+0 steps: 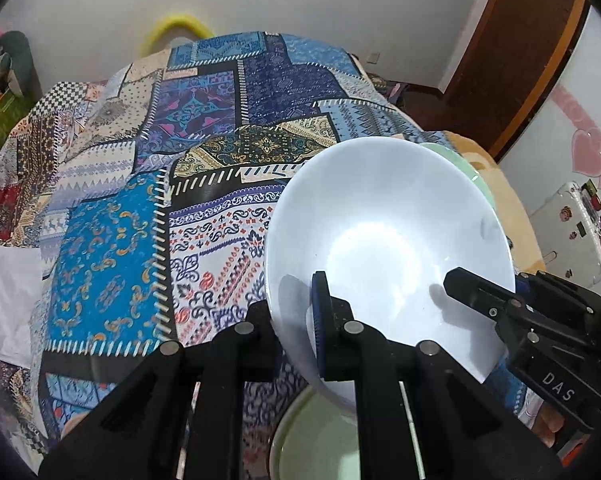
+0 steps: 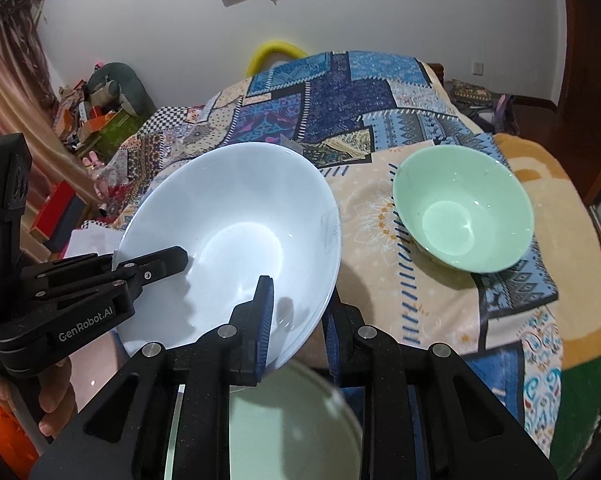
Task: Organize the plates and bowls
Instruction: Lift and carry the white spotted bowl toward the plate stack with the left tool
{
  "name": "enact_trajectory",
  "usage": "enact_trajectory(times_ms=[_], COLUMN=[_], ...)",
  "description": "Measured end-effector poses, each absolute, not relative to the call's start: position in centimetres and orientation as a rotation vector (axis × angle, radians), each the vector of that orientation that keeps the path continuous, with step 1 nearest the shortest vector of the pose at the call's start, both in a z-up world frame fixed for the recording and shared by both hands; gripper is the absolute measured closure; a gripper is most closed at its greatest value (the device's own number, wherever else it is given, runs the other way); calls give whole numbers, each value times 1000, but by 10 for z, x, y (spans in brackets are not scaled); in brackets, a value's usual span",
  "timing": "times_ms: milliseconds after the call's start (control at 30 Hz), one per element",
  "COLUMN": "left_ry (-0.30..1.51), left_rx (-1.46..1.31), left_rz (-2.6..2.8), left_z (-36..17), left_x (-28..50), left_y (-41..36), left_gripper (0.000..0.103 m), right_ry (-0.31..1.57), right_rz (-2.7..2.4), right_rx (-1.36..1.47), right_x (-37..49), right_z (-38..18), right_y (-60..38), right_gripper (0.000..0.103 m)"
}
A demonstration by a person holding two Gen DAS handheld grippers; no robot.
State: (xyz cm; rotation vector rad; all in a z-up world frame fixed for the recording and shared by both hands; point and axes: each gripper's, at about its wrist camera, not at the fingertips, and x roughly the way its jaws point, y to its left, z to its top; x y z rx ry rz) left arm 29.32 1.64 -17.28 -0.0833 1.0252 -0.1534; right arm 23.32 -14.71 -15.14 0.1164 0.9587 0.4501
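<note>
both grippers pinch the rim of the white bowl point(image 2: 236, 240), held tilted above the patchwork bedspread point(image 2: 340, 112): the left gripper point(image 1: 300, 324) on one side, the right gripper point(image 2: 296, 320) on the other. a green bowl point(image 2: 462, 208) sits on the bedspread to the right (upright), and a pale green dish point(image 2: 292, 428) lies just below the grippers.

A patchwork-covered bed point(image 2: 380, 92) — one green bowl point(image 2: 462, 210) on it.

You have the white bowl point(image 2: 236, 240), glossy, empty and tilted, with its rim pinched between each pair of fingers point(image 2: 265, 316) at two opposite sides, a pale green dish point(image 2: 292, 432) directly beneath them, and an upright, empty green bowl point(image 2: 464, 208) on the bed well beyond the right fingers.
</note>
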Motion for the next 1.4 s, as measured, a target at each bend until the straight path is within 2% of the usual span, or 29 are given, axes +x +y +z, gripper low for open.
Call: enact_trajectory(times_ms=[800, 1400], left_ry=[939, 955], left_rx=[-134, -191], left_rz=[-86, 0], left_z=[-130, -148], left_x=[180, 129], left_y=[71, 135], left_gripper=[91, 91], right_ry=[903, 951], right_rz=[548, 656], right_rx=[110, 95], right_x=[167, 139], right_z=[-126, -145], right_y=[-101, -42], right_gripper=[82, 82])
